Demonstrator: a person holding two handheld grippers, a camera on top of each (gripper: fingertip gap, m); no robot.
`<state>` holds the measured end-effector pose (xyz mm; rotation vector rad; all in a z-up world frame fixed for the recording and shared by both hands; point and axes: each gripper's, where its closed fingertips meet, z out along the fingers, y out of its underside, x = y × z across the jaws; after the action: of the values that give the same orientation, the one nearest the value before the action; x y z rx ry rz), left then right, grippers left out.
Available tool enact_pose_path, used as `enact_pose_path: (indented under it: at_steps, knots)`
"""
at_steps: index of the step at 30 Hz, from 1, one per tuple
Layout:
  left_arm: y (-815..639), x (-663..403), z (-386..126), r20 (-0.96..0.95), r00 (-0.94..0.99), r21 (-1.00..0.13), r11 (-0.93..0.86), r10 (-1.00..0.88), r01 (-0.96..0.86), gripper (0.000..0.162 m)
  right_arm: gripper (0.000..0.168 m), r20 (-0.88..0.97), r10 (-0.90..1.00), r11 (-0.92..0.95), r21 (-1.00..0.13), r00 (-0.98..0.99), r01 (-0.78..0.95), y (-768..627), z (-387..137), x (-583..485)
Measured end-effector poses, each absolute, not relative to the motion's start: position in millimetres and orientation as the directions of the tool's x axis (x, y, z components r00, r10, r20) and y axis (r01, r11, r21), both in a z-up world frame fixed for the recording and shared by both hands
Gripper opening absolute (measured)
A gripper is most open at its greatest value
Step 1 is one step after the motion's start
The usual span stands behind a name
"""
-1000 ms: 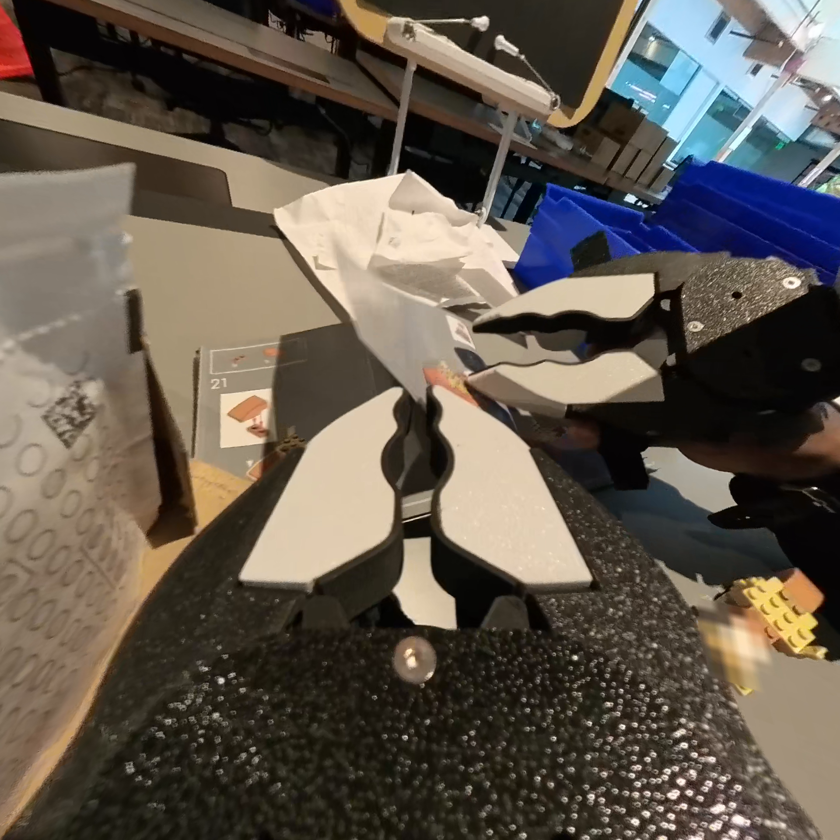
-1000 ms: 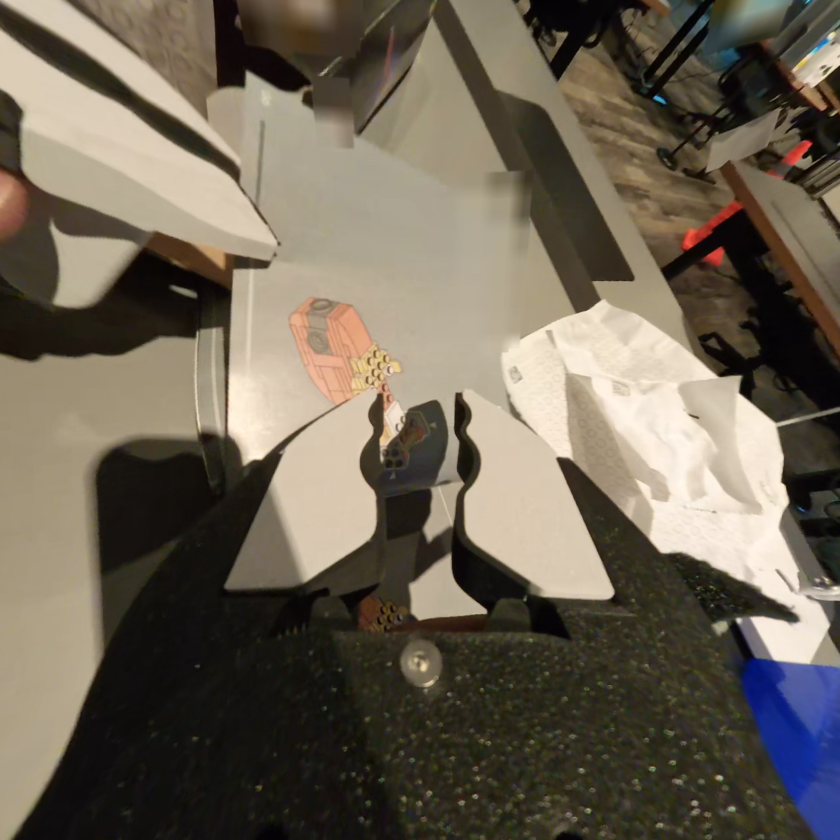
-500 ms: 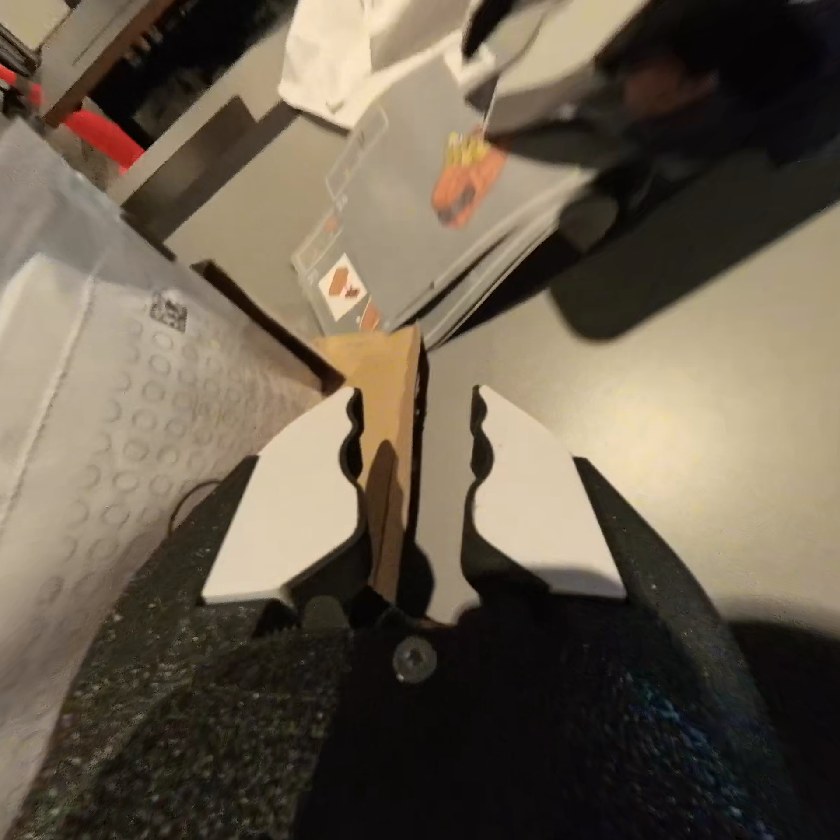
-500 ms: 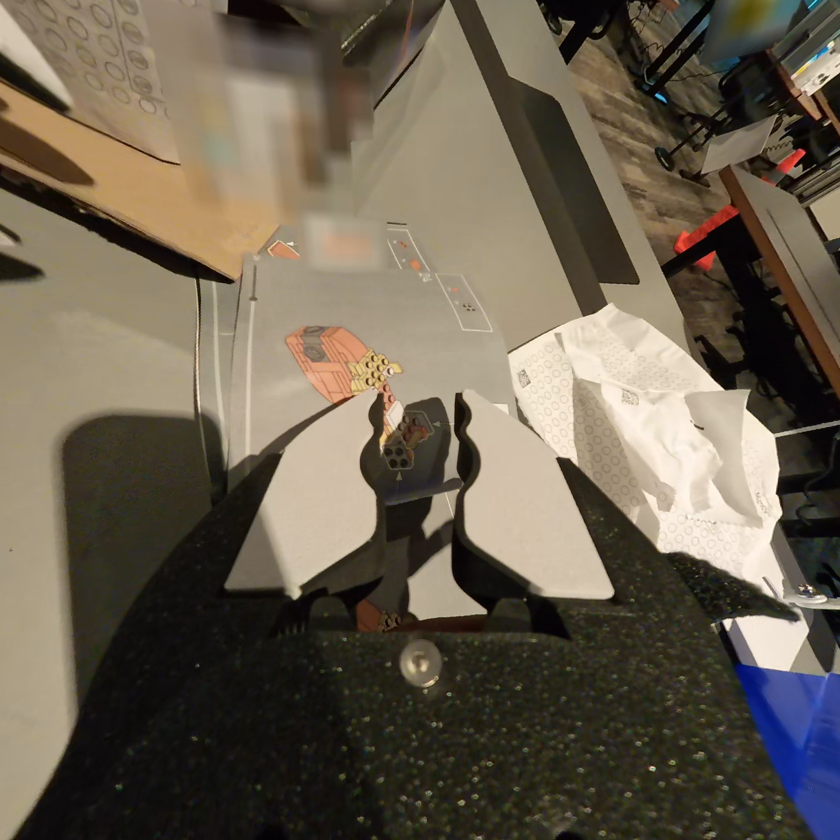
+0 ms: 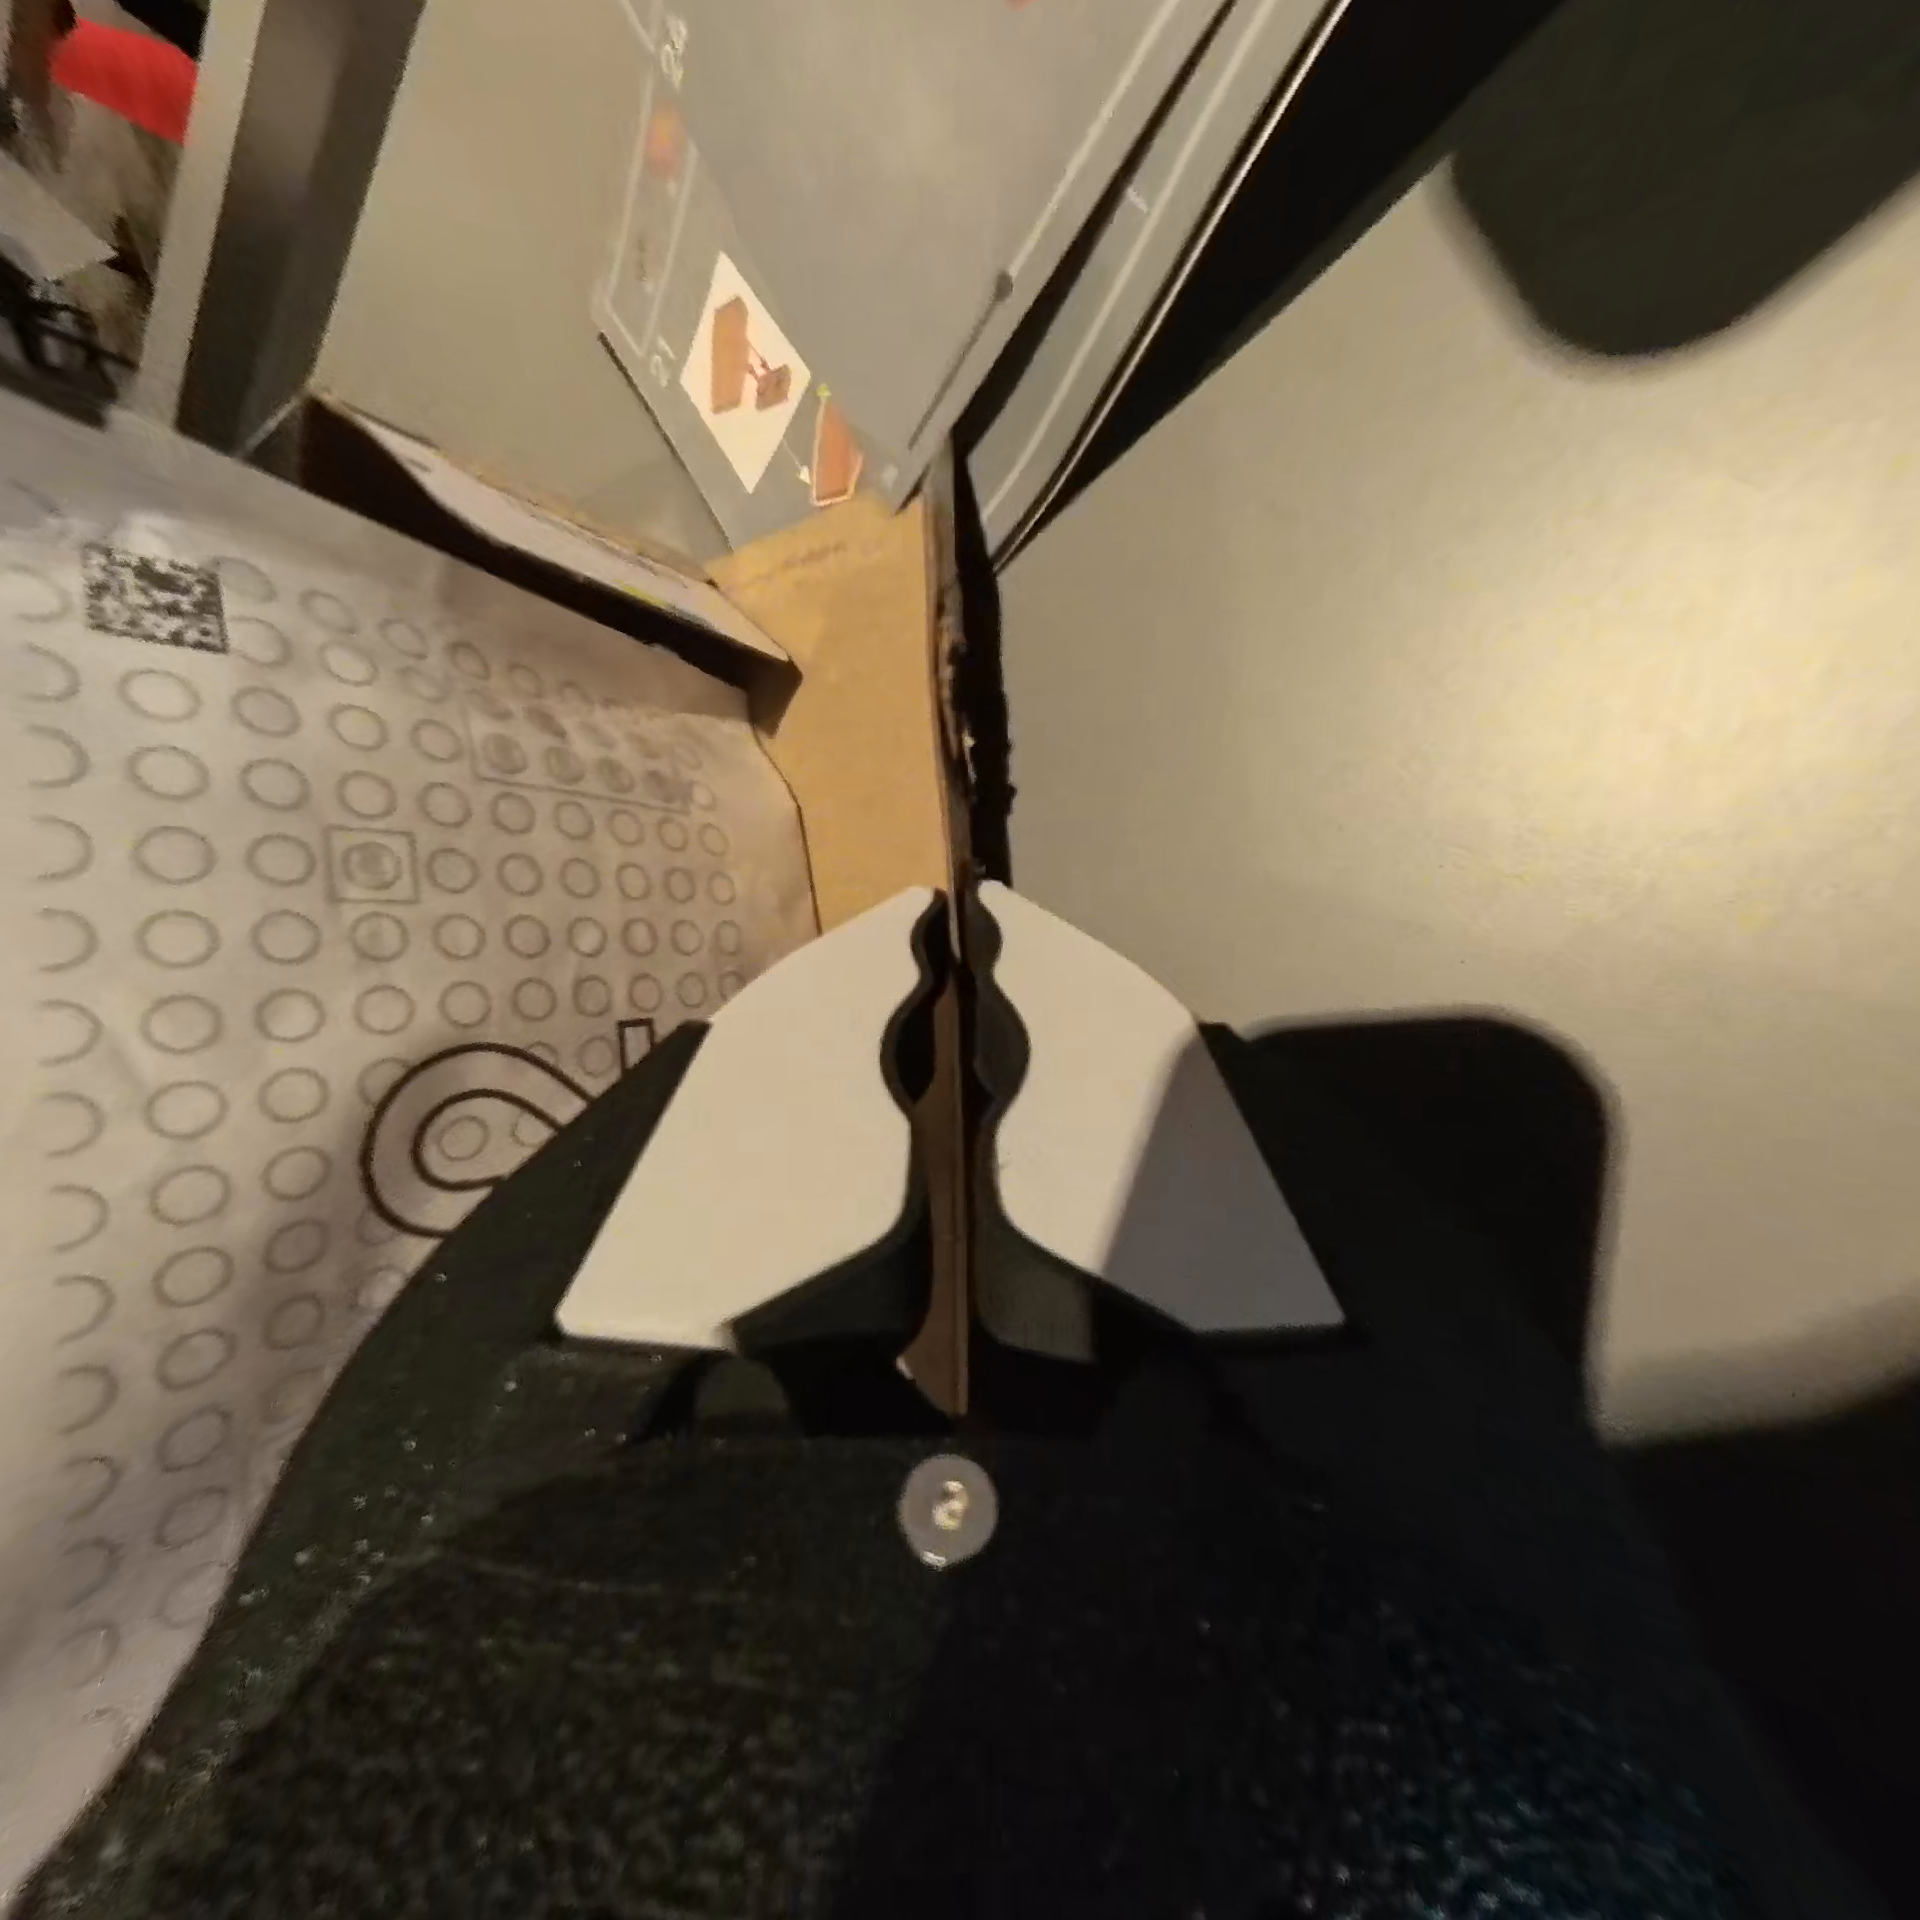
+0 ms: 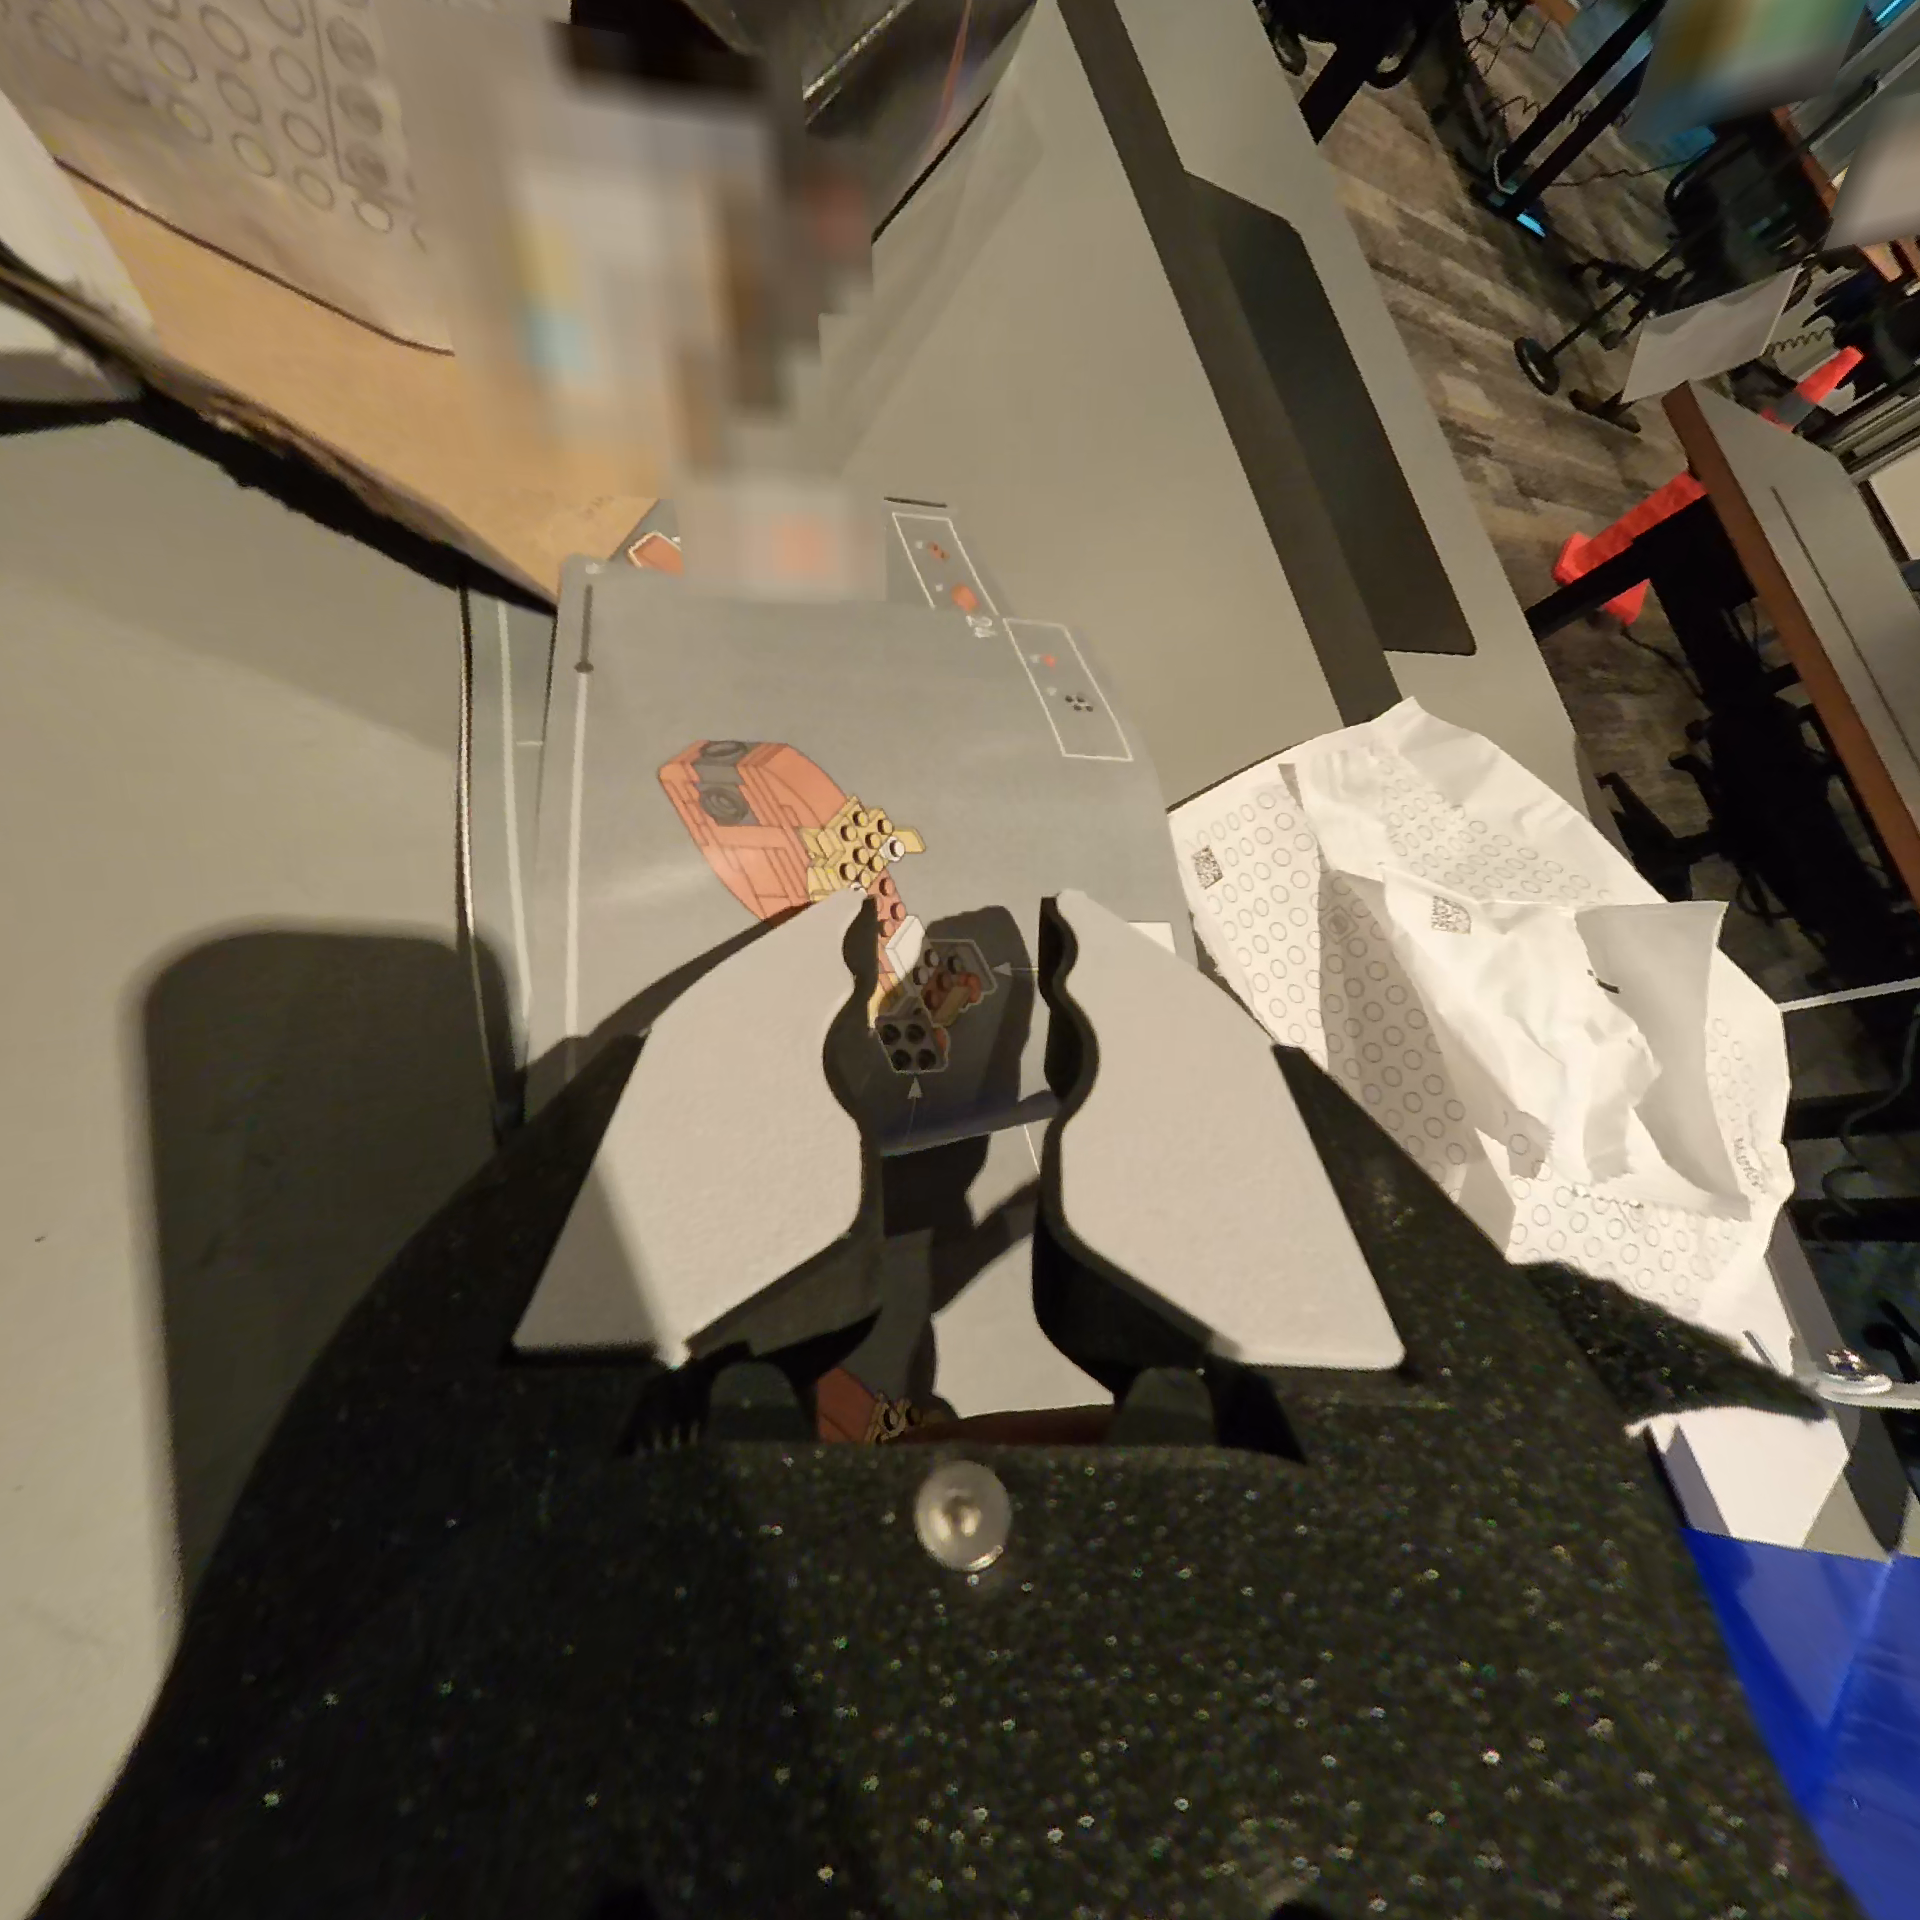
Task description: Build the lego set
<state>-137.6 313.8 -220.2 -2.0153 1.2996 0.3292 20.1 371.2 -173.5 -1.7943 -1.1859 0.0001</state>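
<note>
the left gripper [image 5: 961, 914] is pinched tight on the upright edge of a brown cardboard flap [image 5: 868, 727], the thin board running straight down the slit between its two grey fingers [image 5: 790, 1122]. just to its left, touching the flap's base, lies a white paper bag [image 5: 208, 935] printed with rows of circles and a small square code. beyond the flap's far end an instruction booklet [image 5: 748, 343] lies flat on the grey table [image 5: 1455, 727], its pages showing small orange-brown drawings. a soft dark shadow falls on the table at the upper right.

the right gripper [image 6: 951, 914] hangs above the open booklet [image 6: 831, 727] with its jaws a moderate way apart and nothing between them; the page drawing of an orange and tan brick model shows through the gap. a small brown and tan piece of the lego build [image 6: 883, 1413] peeks out just under the gripper body, mostly hidden, so i cannot tell how it lies. to the right of the booklet, near it, sits a heap of torn white paper bags [image 6: 1507, 987]. at the upper left the cardboard flap [image 6: 312, 343] and another circle-printed bag reach into view. a blue bin [image 6: 1829, 1704] edges in at the lower right.
</note>
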Motion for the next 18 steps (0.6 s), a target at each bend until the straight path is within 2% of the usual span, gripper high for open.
enact_pose_path:
  at_steps: [18]
  knots:
    - [317.9, -159.8, -186.0, -0.574, 0.557, -0.499, -0.284, -0.6, -0.819, 0.001, 0.029, 0.499, 0.709, -0.051, -0.668, 0.497, 0.743, 372.9, -173.0, 15.3]
